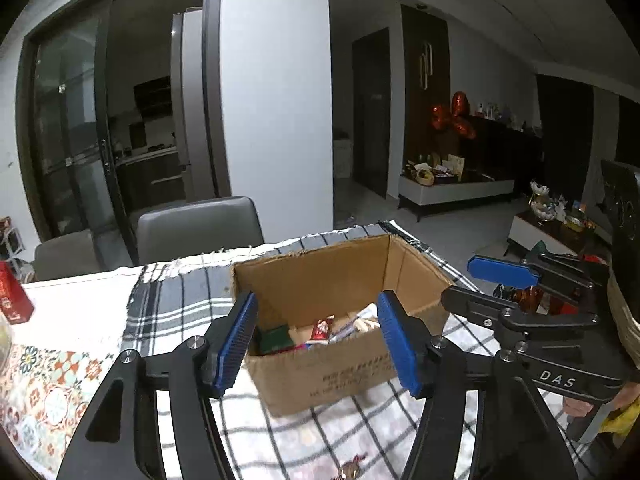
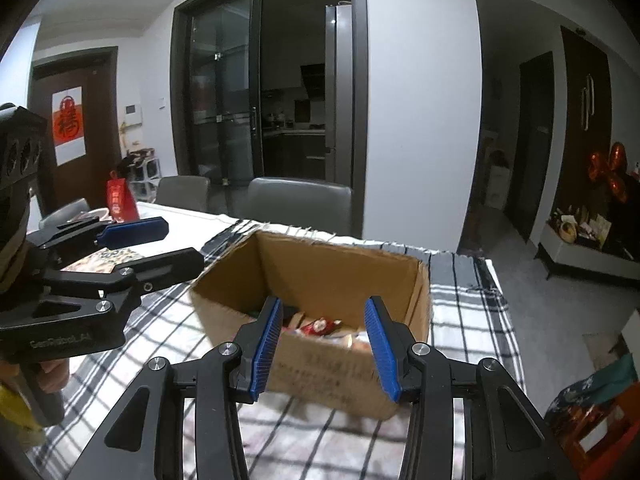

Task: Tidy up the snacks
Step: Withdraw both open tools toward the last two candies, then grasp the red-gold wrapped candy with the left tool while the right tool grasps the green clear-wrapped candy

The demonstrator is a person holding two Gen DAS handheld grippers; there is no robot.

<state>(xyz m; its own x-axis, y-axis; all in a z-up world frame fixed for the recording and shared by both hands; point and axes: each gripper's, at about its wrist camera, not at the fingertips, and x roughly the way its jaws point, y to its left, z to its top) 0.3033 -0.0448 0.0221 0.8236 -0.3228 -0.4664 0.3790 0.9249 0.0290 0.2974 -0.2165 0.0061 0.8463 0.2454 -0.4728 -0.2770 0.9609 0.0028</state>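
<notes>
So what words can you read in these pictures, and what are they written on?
"DAS": on the right gripper body.
"GenRobot.AI", faint: on the left gripper body.
Cardboard box front print: too blurred to read.
Red box and red bag lettering: too blurred.
Red door poster: one large Chinese character, unclear.
</notes>
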